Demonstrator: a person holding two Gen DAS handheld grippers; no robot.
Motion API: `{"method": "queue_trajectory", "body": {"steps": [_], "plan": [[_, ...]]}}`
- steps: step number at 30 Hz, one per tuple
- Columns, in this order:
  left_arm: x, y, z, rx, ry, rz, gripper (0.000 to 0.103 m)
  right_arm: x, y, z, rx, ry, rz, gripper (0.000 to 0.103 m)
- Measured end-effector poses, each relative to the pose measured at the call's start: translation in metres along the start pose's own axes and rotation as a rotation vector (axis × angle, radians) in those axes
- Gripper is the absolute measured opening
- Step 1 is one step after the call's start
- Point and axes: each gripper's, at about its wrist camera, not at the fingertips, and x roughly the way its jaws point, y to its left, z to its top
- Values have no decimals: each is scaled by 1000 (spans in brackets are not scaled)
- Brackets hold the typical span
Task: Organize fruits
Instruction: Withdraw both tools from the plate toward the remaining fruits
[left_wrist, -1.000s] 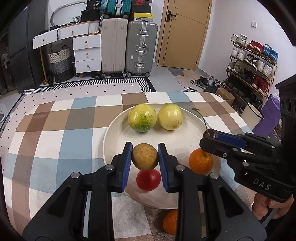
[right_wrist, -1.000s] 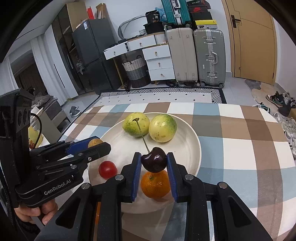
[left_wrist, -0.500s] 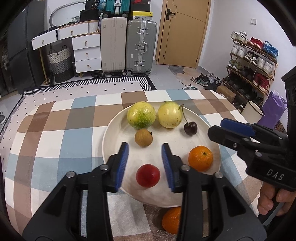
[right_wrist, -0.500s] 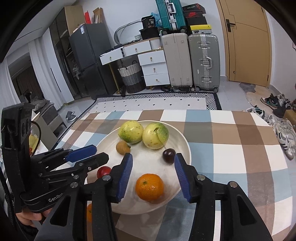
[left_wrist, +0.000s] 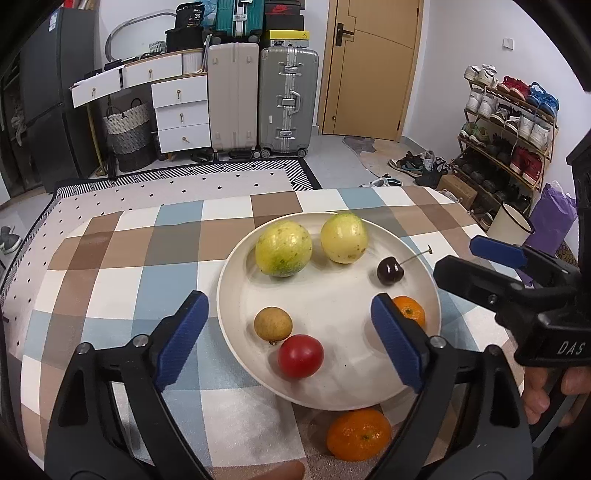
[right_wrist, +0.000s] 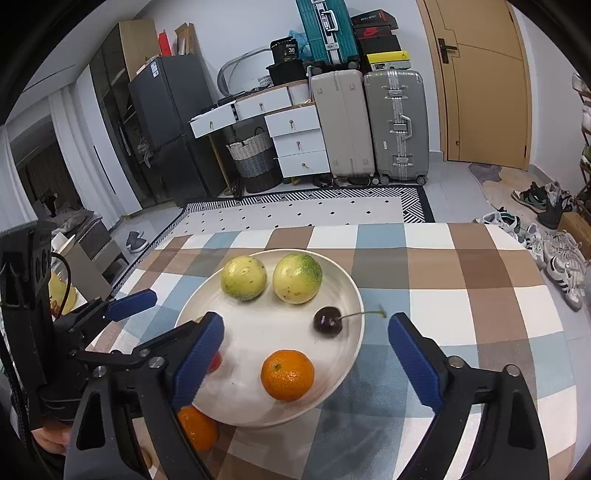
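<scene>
Checked blue, brown and white tablecloth (left_wrist: 110, 280) covers the table, w/ a grey hard-shell suitcase (left_wrist: 287, 101) and beige suitcase (left_wrist: 232, 96) standing by the wooden door (left_wrist: 369, 66) at the back. Readable text: "DAS" in white on the right gripper's black body in the left wrist view; "36" on a black box atop the white drawers (right_wrist: 291, 50). Left gripper (left_wrist: 290, 328) hangs over the near rim of the round cream plate (left_wrist: 236, 280), blue-padded jaws spread wide, holding nothing, touching nothing. Right gripper (right_wrist: 304, 354) likewise wide open and empty over the plate's near side. On the plate: two yellow-green round fruits (left_wrist: 283, 248) side by side at the far edge, a dark cherry w/ long stem (left_wrist: 390, 271) near the right rim, a small brown longan-like fruit (left_wrist: 272, 324) just beside a red cherry tomato (left_wrist: 300, 356), and an orange mandarin (right_wrist: 287, 374). Second orange mandarin (left_wrist: 358, 434) lies off the plate on the cloth, right at its near rim.
</scene>
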Motion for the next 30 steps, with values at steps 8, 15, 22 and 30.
{"method": "queue_trajectory", "body": {"steps": [8,15,22,30], "plan": [[-23,6,1,-21,-38,21,102,-12,0,4,4,-11,15,102],[-52,18,-6,-53,-59,44,102,-31,16,5,-53,-22,27,102],[-86,22,-16,-64,-84,47,102,-50,30,-5,-65,-22,52,102],[-122,22,-32,-60,-100,60,102,-68,33,-23,-58,-20,56,102]]}}
